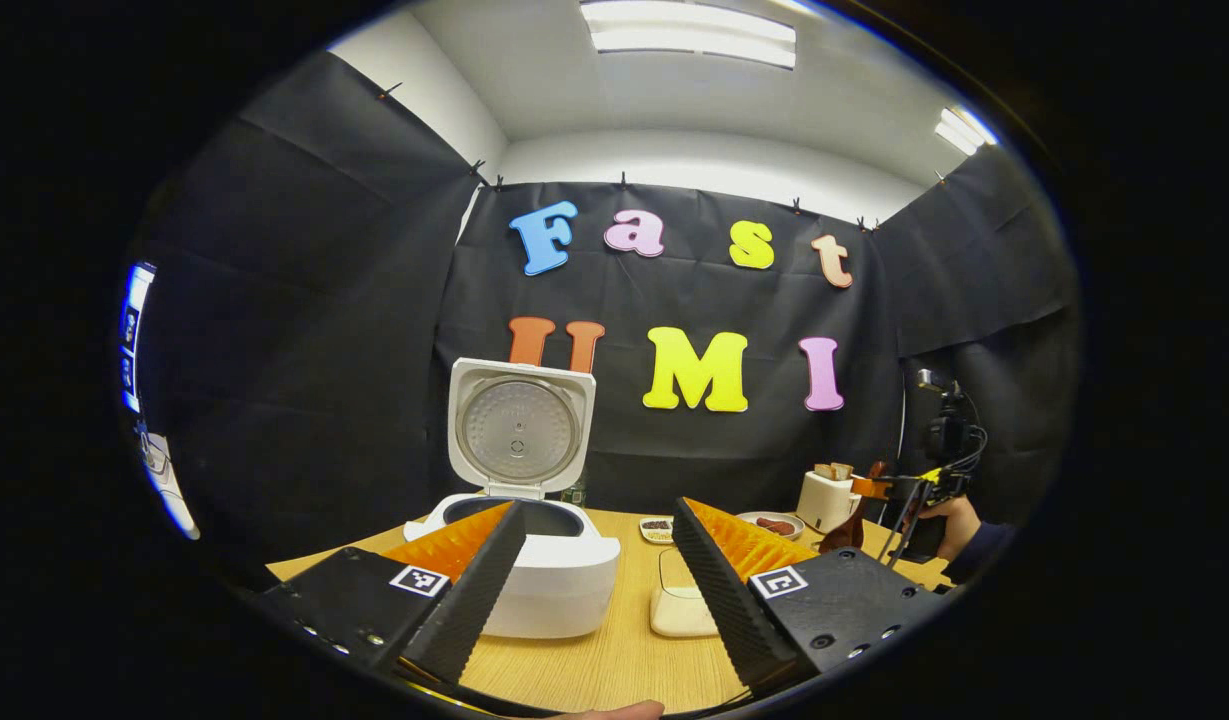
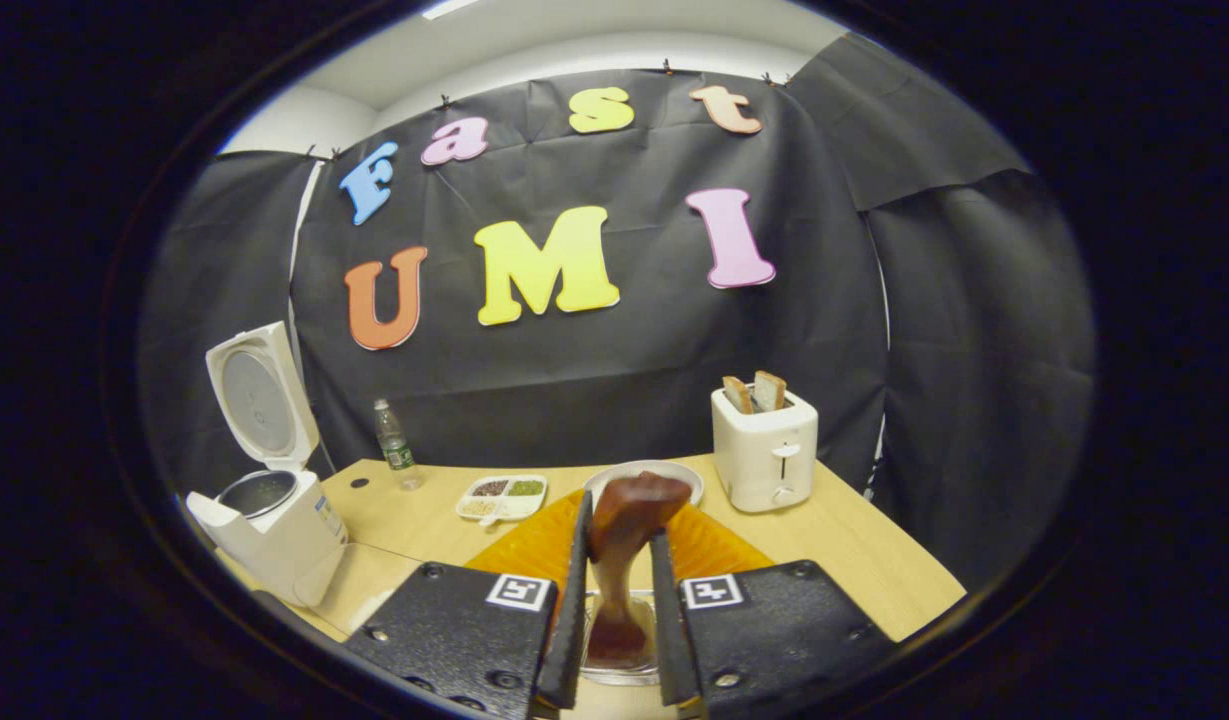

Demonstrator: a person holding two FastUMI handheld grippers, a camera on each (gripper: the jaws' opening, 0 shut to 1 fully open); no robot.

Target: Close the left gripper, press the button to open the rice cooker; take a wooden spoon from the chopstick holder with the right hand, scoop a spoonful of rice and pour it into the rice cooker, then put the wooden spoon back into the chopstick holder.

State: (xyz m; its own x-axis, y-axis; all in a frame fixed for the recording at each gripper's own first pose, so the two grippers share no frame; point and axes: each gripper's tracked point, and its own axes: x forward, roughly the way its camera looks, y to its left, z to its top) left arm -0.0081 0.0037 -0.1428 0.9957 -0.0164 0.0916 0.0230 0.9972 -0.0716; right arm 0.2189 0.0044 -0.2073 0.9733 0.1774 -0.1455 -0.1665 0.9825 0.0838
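Rice cooker, lid raised to receive rice, at table's left edge; right gripper fingers narrowed onto wooden spoon, bowl uppermost, for carrying; left gripper fingers wide, idle before the cooker.

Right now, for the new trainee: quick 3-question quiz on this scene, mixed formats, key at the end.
1. True or false: the rice cooker lid stands open.
2. What does the right hand-held gripper hold? A) water bottle B) wooden spoon C) toast
3. Fill in: the left hand-held gripper has its jaws ____.

Key: 1 true. 2 B, both fingers press on its handle. 3 open, holding nothing.
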